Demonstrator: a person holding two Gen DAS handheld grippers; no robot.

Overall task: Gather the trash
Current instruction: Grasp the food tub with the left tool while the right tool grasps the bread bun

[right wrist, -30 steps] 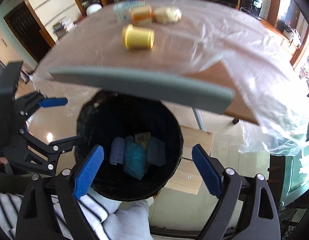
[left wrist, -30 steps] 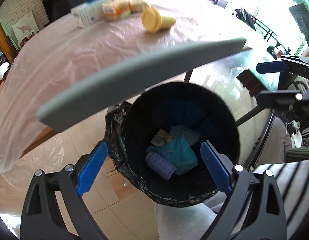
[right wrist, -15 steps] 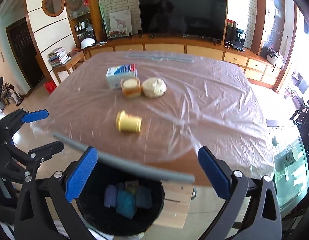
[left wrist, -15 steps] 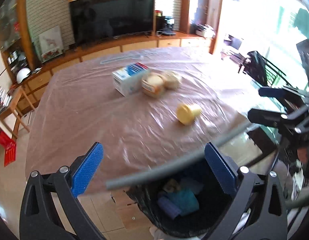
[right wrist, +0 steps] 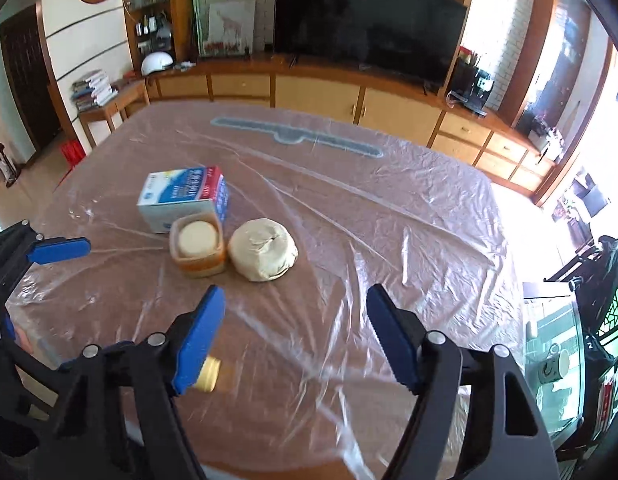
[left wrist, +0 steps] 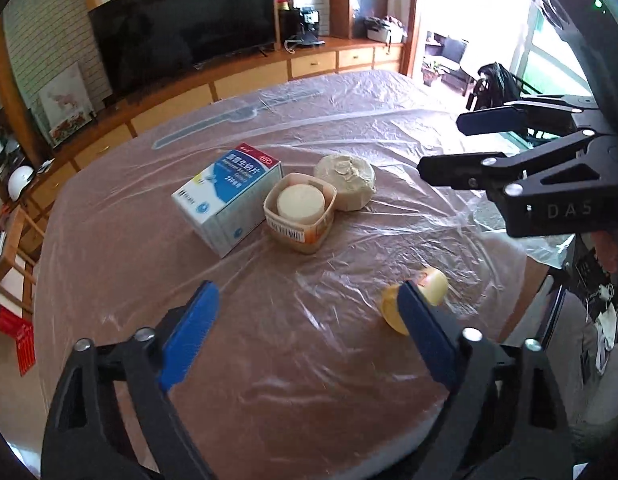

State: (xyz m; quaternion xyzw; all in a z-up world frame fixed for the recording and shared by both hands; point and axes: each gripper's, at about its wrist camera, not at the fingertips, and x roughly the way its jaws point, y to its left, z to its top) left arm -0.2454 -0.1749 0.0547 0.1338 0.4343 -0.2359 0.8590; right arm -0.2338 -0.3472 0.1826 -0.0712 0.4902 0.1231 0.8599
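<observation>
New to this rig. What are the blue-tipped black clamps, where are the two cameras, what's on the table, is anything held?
No robot: a person carries a hand-held gripper in each hand, each with a fisheye camera looking along its fingers. One view shows the left hand-held gripper, the other the right hand-held gripper. Both have just been closing, with nothing between their fingers. On the plastic-covered table lie a blue-and-white box, a lidded tub, a beige wrapped lump and a yellow bottle on its side.
</observation>
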